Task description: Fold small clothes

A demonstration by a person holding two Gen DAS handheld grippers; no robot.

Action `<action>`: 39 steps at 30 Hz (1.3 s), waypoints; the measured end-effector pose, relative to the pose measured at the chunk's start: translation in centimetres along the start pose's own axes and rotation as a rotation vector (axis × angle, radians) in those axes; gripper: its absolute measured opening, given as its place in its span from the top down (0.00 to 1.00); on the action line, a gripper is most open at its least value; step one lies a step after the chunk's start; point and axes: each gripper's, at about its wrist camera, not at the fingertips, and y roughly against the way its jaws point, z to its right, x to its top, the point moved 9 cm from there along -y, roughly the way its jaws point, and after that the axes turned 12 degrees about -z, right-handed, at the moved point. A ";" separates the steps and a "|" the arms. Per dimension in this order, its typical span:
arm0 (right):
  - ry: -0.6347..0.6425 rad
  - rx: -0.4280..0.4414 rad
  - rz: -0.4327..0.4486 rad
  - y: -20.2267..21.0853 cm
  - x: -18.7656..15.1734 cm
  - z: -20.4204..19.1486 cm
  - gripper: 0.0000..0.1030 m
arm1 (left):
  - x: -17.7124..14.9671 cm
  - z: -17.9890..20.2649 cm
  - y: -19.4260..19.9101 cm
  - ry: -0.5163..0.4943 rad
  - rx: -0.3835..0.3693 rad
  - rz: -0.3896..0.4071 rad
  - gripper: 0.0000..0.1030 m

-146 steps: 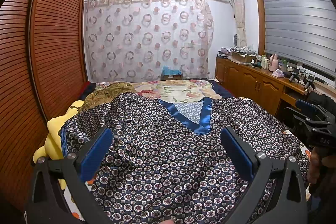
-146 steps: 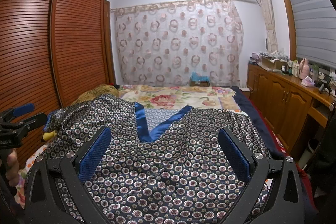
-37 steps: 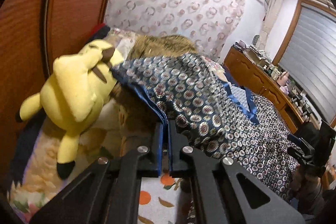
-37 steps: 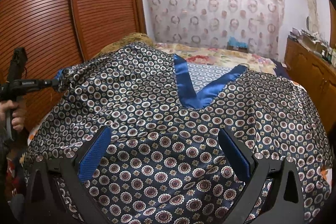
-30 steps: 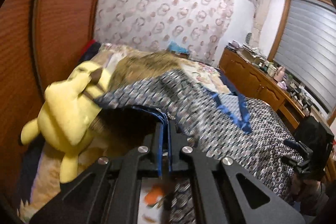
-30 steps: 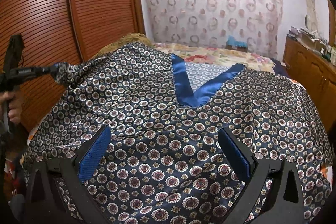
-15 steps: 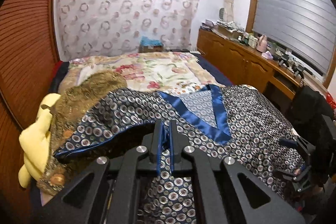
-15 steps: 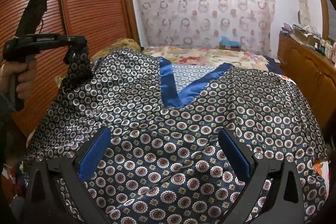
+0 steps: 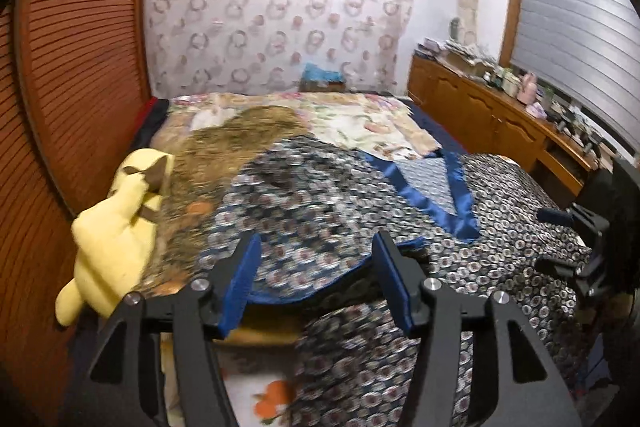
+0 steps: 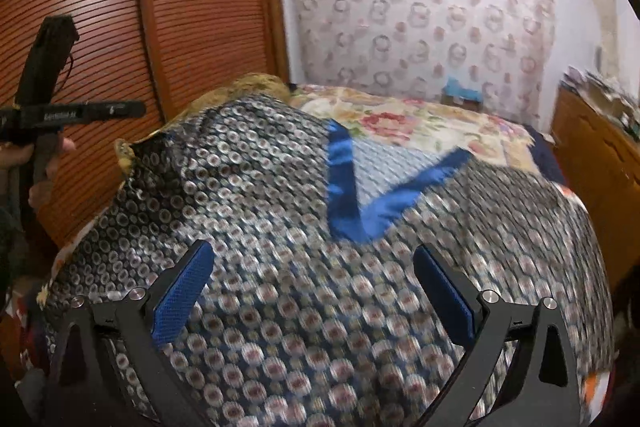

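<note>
A reddish-brown louvred wooden wardrobe [image 9: 80, 75] fills the left wall. A pale curtain printed with pink rings [image 9: 276, 11] covers the far wall. A brown wooden sideboard [image 9: 484, 123], cluttered on top, runs beneath a grey slatted window blind [image 9: 572, 15].

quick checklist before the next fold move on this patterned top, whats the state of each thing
1. Left tool free of cloth: ok, its jaws have just been opening and nothing is pinched between them.
2. Folded-in sleeve lying flat on the patterned top: cannot tell, that area is blurred.
3. Right tool ready to grab: ok, open and empty over the top.
4. Blue V neckline facing up and visible: ok.
5. Yellow plush toy clear of the fabric: ok, it lies beside the top's left edge.
6. Opposite sleeve folded in: not ok, the right side is spread out.
</note>
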 end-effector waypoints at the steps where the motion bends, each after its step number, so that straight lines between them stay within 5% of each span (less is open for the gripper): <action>1: 0.015 0.010 -0.004 -0.4 0.6 -0.4 0.04 | -0.3 -0.6 0.7 0.012 0.005 0.018 0.45; 7: 0.143 0.090 -0.022 -3.6 5.7 -5.4 0.08 | -1.2 -3.4 3.6 0.035 0.062 0.101 0.45; 21: 0.427 0.309 -0.107 -9.9 11.9 -19.0 0.22 | -3.2 -9.2 4.0 0.128 0.103 0.079 0.42; 26: 0.487 0.333 -0.196 -12.8 10.8 -21.0 0.42 | -3.7 -9.9 3.6 0.141 0.106 0.073 0.41; 29: 0.521 0.319 -0.237 -14.0 9.6 -21.2 0.62 | -3.7 -9.6 3.1 0.137 0.105 0.064 0.41; 31: 0.535 0.308 -0.233 -14.1 9.4 -21.0 0.87 | -3.7 -9.5 2.8 0.130 0.110 0.062 0.41; 32: 0.529 0.310 -0.223 -14.0 9.5 -20.7 0.91 | -3.6 -9.3 2.5 0.128 0.112 0.063 0.41; 39: 0.335 0.250 -0.062 -11.9 13.4 -14.8 0.98 | -2.5 -8.4 1.3 0.125 0.103 0.083 0.41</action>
